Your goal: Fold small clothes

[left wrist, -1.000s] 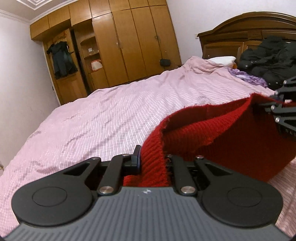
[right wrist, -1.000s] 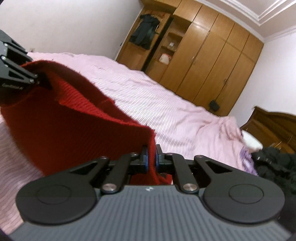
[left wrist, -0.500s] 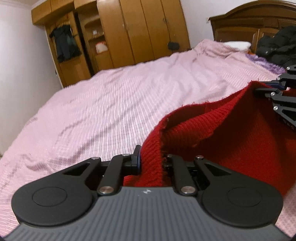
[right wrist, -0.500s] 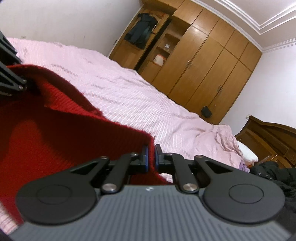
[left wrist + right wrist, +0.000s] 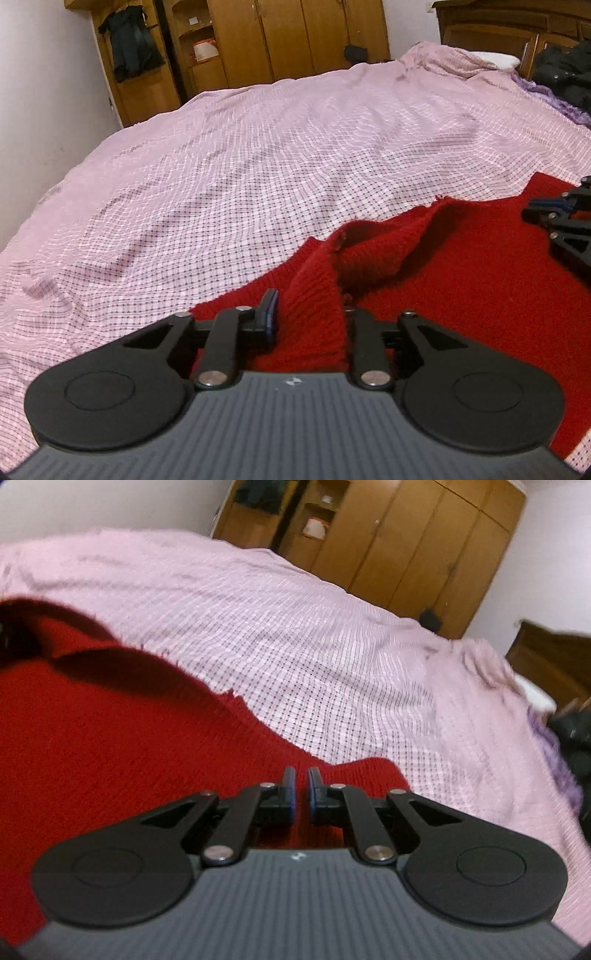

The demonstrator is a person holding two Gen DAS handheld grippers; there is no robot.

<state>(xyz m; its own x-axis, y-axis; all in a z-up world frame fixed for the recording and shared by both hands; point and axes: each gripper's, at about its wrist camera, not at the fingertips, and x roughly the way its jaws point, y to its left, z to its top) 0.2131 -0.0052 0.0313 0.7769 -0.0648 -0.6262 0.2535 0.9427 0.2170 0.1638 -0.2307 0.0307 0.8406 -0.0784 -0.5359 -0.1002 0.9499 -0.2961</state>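
Note:
A red knitted garment [image 5: 461, 266] lies mostly flat on the pink checked bedspread [image 5: 258, 155]. My left gripper [image 5: 308, 314] is shut on a raised ribbed fold of its near edge. The garment also shows in the right wrist view [image 5: 110, 738], spread flat. My right gripper [image 5: 300, 794] sits low over its near right corner with a narrow empty gap between the jaws; no cloth is between them. The right gripper also appears at the right edge of the left wrist view [image 5: 561, 221].
A wooden wardrobe [image 5: 295, 37] stands along the far wall beyond the bed. A wooden headboard [image 5: 517, 22], a white pillow [image 5: 495, 59] and a pile of dark clothes [image 5: 569, 74] are at the far right. A white wall [image 5: 37, 110] is on the left.
Both grippers have come down from holding the garment up in the air to the bed. The garment now lies flat. The right gripper has let go of its edge.

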